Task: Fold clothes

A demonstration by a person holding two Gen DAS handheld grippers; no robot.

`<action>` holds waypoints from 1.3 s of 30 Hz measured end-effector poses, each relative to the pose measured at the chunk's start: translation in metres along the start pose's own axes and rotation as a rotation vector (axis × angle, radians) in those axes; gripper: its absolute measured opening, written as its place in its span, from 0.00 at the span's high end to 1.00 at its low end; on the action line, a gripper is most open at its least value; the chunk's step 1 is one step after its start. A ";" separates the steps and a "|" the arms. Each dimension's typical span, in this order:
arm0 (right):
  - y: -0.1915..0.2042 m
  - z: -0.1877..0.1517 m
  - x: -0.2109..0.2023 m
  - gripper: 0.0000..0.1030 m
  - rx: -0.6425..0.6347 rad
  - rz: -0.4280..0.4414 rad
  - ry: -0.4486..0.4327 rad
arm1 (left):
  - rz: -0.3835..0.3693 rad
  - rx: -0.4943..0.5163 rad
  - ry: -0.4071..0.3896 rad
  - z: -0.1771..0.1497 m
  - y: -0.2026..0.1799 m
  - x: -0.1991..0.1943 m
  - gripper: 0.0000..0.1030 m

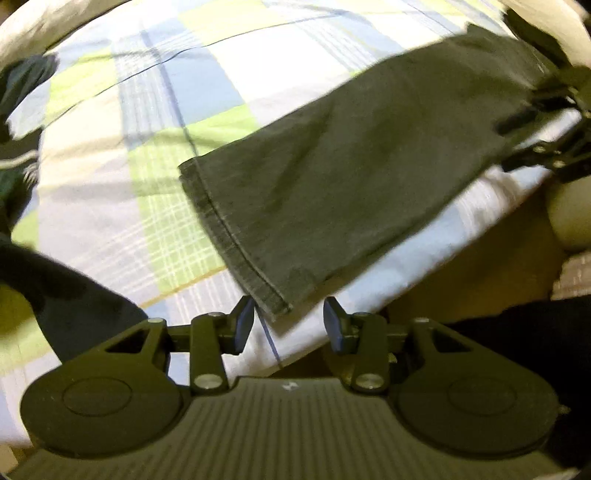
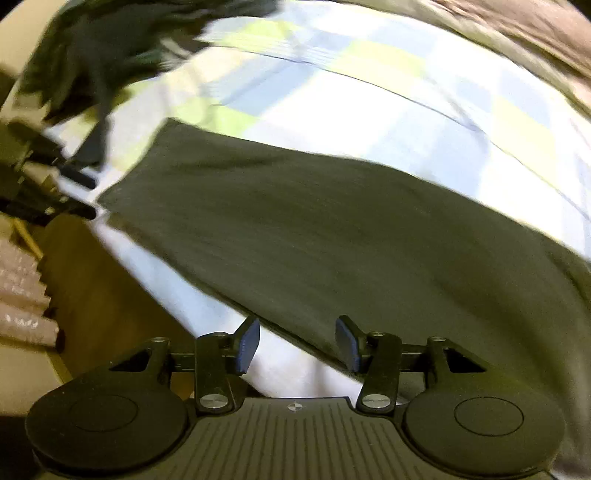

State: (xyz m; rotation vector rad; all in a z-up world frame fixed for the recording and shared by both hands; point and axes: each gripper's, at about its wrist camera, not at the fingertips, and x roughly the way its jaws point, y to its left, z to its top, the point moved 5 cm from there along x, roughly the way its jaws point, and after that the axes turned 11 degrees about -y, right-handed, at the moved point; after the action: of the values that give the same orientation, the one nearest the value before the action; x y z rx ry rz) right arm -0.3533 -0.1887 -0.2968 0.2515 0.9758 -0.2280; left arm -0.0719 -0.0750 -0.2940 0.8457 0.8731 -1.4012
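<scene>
A dark olive pair of trousers (image 1: 351, 177) lies flat across a bed sheet (image 1: 207, 85) checked in blue, green and white. The stitched hem (image 1: 221, 229) faces my left gripper (image 1: 289, 323), and its near corner sits just ahead of the gap between the open jaws, untouched by the pads. In the right wrist view the trousers (image 2: 332, 229) fill the middle. Their near edge runs between the blue pads of my right gripper (image 2: 298, 343), which is open and does not press on the cloth. Each gripper also shows in the other's view, the right gripper (image 1: 546, 147) and the left gripper (image 2: 74, 192).
Dark clothes (image 2: 103, 55) are heaped at the far left of the bed, and another dark garment (image 1: 66, 295) lies near my left gripper. The bed edge drops to a brown floor (image 2: 92, 288) with a ribbed mat (image 2: 22, 295). A brownish blanket (image 2: 535, 29) lies at the back right.
</scene>
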 end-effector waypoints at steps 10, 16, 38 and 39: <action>0.127 0.002 0.046 0.35 -0.241 0.027 -0.147 | -0.067 0.342 -0.059 -0.006 0.028 -0.014 0.48; 0.183 0.008 0.097 0.35 -0.244 -0.102 -0.195 | -0.186 0.533 -0.142 -0.024 0.059 -0.022 0.43; 0.172 0.025 0.156 0.79 -0.583 -0.343 -0.157 | -0.192 0.489 -0.259 -0.035 0.105 -0.020 0.41; 0.170 0.027 0.150 0.89 -0.552 -0.340 -0.166 | -0.196 0.496 -0.260 -0.033 0.102 -0.019 0.41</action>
State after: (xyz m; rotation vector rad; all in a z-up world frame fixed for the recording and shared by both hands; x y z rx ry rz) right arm -0.1998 -0.0476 -0.3901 -0.4354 0.8762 -0.2746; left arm 0.0302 -0.0362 -0.2936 0.9337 0.4171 -1.8945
